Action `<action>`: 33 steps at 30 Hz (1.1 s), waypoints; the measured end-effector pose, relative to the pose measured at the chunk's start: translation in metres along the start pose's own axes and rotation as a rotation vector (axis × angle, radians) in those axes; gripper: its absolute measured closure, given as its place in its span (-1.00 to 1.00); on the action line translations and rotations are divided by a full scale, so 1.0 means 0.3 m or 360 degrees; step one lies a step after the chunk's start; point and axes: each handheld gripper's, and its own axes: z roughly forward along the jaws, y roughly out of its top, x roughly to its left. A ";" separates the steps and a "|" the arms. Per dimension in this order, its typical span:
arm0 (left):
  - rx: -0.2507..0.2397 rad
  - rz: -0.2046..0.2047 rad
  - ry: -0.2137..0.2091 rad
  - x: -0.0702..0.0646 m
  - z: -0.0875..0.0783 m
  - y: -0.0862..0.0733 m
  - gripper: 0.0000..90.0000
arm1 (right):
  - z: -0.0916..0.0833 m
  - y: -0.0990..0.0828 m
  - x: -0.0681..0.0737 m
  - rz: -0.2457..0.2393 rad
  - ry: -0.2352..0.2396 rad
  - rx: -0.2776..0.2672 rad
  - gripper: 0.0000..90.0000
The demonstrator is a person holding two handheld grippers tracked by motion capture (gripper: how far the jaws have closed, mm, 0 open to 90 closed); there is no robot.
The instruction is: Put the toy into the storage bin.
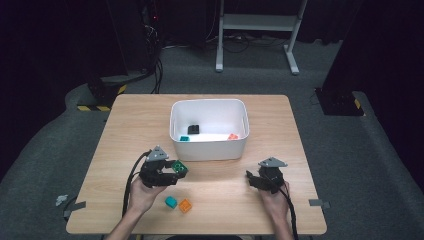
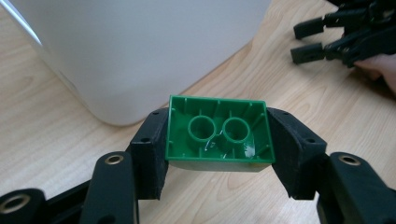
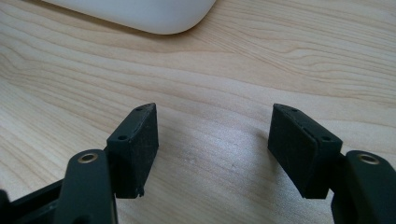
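Note:
My left gripper (image 1: 176, 170) is shut on a green brick (image 1: 180, 167), held above the table just left of the white bin's (image 1: 208, 150) front wall. In the left gripper view the green brick (image 2: 218, 134) shows its hollow underside, clamped between both pads, with the bin's wall (image 2: 140, 51) right behind it. My right gripper (image 1: 251, 179) rests low over the table at the right, open with bare wood between its pads (image 3: 212, 149). A teal brick (image 1: 171, 201) and an orange brick (image 1: 185, 205) lie on the table near the left hand.
Inside the white bin lie a black brick (image 1: 193, 129), a teal brick (image 1: 184, 138) and an orange piece (image 1: 232, 136). The right gripper (image 2: 327, 39) shows at the top right of the left gripper view. The table's front edge (image 1: 200, 233) is close behind both hands.

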 end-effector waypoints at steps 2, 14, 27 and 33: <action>-0.0028 -0.0010 -0.0011 0.011 -0.019 0.030 -0.04 | 0.000 0.000 0.000 0.0000 0.0000 0.0000 -0.26; -0.0130 -0.0052 -0.0054 0.049 -0.072 0.154 -0.03 | 0.000 0.000 0.000 0.0000 0.0000 0.0000 -0.26; -0.0181 -0.0028 -0.0066 0.059 -0.088 0.257 -0.03 | 0.000 0.000 0.000 -0.0003 0.0000 -0.0001 -0.26; -0.0185 -0.0038 -0.0050 0.074 -0.079 0.295 -0.03 | 0.000 0.000 0.000 -0.0003 0.0000 -0.0001 -0.26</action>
